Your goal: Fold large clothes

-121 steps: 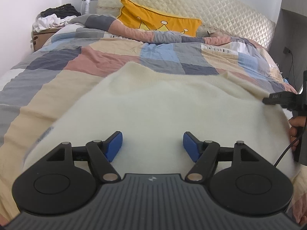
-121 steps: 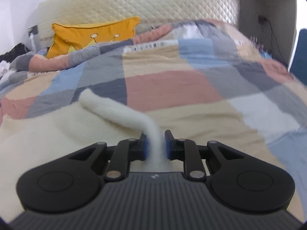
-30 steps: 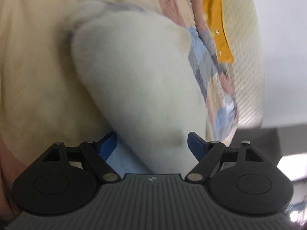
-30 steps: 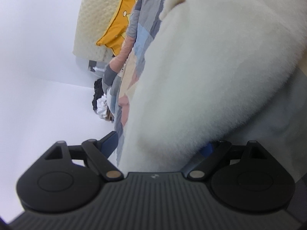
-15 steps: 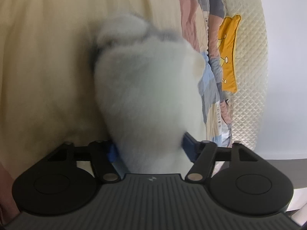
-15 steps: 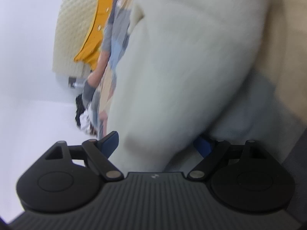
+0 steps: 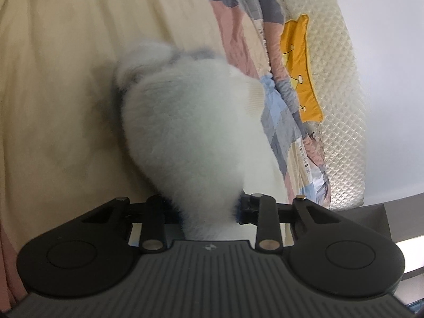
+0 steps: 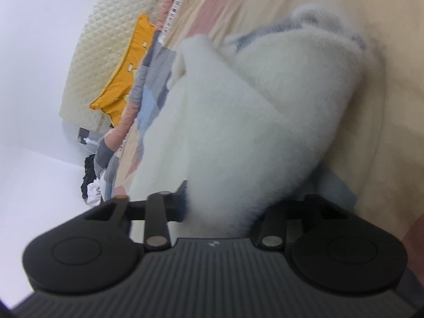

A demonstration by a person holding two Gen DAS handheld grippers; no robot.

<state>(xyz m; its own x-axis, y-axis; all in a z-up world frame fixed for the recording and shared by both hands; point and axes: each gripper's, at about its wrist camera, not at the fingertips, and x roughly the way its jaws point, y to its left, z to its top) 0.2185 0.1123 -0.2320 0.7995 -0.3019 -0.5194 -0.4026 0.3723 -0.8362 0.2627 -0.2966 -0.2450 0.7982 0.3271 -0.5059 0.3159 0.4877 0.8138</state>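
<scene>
your left gripper (image 7: 210, 213) has its jaws closing on a thick bunch of the fluffy cream-white knitted sweater (image 7: 190, 137), and the fabric already fills the gap, bulging out past both sides. your right gripper (image 8: 225, 212) is doing the same at another part of the sweater (image 8: 254, 122): jaws closing, pile squeezed between them, one blue pad mostly buried in the fuzz. the garment lies in a rounded heap on the patchwork quilt of cream, pink, blue and grey squares (image 7: 58, 84) that covers the bed, with a looser sleeve or hem end curling at the far side. beyond it sit the orange-yellow cushion with a crown motif (image 7: 300, 69) and the cream quilted headboard (image 7: 341, 100).

the risk here looks like a grip on too much or too little. the knit is lofty, so your jaws may clamp only the fluff and let the weight slide out once you lift. you could equally be pinching several layers at once, which would drag the heap instead of opening a clean fold. i cannot tell whether any quilt is caught under the fabric; if it is, the bedding will rise with the sweater. both views are tilted and a little blurred, so check your hold before pulling.
</scene>
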